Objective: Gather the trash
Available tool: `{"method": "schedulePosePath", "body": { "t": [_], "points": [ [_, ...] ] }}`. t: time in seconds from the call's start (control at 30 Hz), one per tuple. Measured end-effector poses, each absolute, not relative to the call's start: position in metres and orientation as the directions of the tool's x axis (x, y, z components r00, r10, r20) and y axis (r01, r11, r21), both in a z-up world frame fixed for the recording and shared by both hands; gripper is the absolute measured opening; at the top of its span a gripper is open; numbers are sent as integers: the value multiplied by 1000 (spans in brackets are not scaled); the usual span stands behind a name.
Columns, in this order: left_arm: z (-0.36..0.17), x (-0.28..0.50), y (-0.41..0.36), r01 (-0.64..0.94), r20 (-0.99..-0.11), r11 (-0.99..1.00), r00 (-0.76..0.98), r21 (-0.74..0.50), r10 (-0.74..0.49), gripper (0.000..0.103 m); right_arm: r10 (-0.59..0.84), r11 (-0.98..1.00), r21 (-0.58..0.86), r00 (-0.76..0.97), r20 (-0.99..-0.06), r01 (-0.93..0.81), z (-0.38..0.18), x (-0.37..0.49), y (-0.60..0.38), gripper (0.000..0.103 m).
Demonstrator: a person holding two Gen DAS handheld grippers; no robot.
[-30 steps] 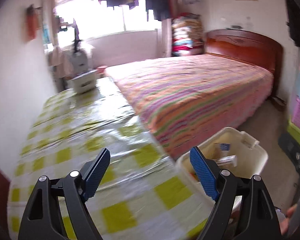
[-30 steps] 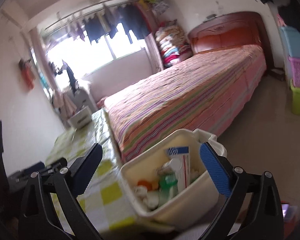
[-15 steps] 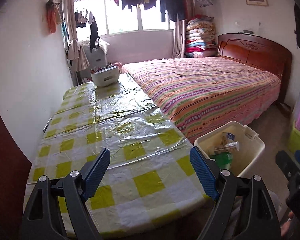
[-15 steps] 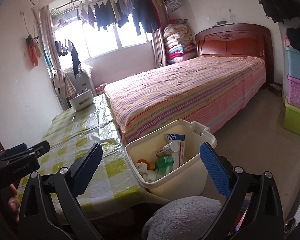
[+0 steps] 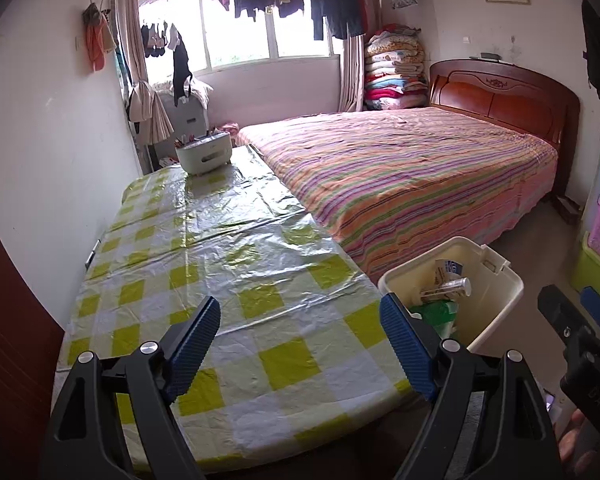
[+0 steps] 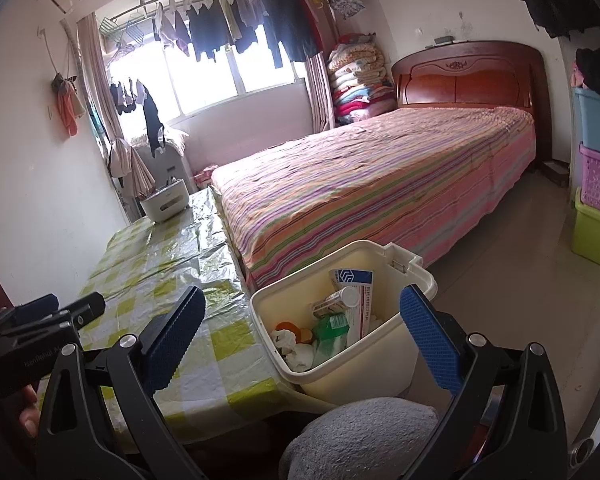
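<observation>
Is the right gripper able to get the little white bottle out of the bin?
Probably yes. The right gripper is open and empty, the bin has no lid on, and the white bottle lies on top of the trash with nothing over it.

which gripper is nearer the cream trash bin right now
Right. The right gripper points almost straight at the cream bin, which sits between its open fingers in view. The left gripper is over the checked table, with the bin off to its right.
</observation>
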State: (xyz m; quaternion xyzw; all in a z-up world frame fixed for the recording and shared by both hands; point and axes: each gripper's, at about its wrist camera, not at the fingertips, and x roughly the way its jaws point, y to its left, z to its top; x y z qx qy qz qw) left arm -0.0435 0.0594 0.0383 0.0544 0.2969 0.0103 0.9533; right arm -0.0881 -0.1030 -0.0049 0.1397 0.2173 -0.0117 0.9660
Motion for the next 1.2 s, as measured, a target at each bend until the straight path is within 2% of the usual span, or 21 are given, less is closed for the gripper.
{"method": "schedulePosePath", "body": {
  "t": [0.5, 1.2],
  "points": [
    [34, -50, 48, -14, -579, 988, 809, 152, 100, 80, 103, 951, 308, 896, -433, 39, -12, -82, -113, 96],
    [25, -18, 59, 39, -614, 990, 787, 135, 52, 80, 48, 954, 285, 888, -458, 96, -16, -56, -98, 96]
  ]
}}
